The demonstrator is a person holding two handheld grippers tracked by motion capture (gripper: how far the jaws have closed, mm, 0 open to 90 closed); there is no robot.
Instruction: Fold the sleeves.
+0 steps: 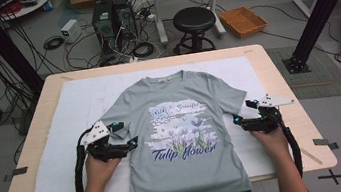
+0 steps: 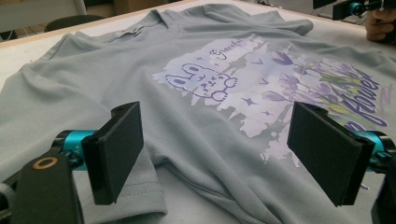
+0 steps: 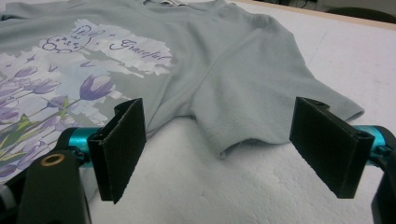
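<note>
A grey-green T-shirt [image 1: 179,135] lies flat and face up on the white mat [image 1: 73,102], its print reading "Tulip flower"; its hem hangs over the near table edge. My left gripper [image 1: 123,139] is open beside the shirt's left sleeve [image 1: 118,128]. In the left gripper view my left gripper [image 2: 215,154] has its jaws wide apart over the sleeve hem [image 2: 140,191] and the T-shirt [image 2: 140,79]. My right gripper [image 1: 243,115] is open at the right sleeve [image 1: 231,95]. In the right gripper view my right gripper [image 3: 217,151] frames the sleeve [image 3: 261,112] of the T-shirt [image 3: 84,56]; nothing is gripped.
The wooden table [image 1: 36,125] carries the mat. Beyond it on the floor stand a black stool [image 1: 193,22], computer towers [image 1: 112,18], loose cables and an orange basket [image 1: 242,20]. A black frame post [image 1: 318,9] rises at right.
</note>
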